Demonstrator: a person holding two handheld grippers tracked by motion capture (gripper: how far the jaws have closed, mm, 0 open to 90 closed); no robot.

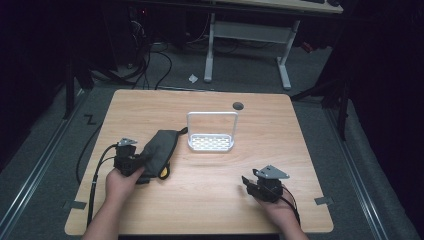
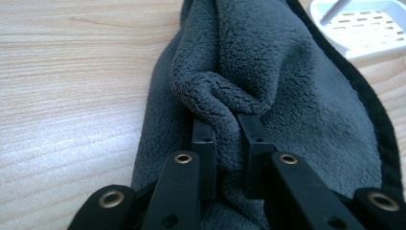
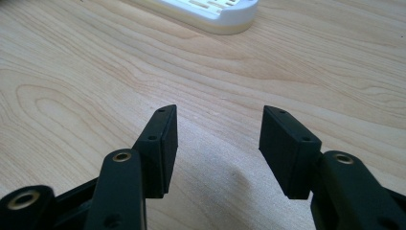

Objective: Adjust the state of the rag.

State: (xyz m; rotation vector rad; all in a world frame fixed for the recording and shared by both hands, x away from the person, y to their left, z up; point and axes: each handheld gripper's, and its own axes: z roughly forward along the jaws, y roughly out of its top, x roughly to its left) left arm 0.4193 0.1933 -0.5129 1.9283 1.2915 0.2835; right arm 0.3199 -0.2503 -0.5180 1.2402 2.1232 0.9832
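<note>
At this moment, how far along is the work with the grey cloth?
Done: the left hand-held gripper has pinched a fold of the grey cloth, which lies bunched on the table. In hand: that grip at the cloth's near end. Left: whatever follows; the cloth is not lifted, the white rack beside it is bare, and the right hand-held gripper waits open over bare wood.

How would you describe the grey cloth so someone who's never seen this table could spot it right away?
Start at the wooden table and look to its left half, beside the white rack in the middle. The grey cloth lies bunched there, with the left gripper shut on a fold. It is the one soft, dark, fleecy thing, black-edged.
</note>
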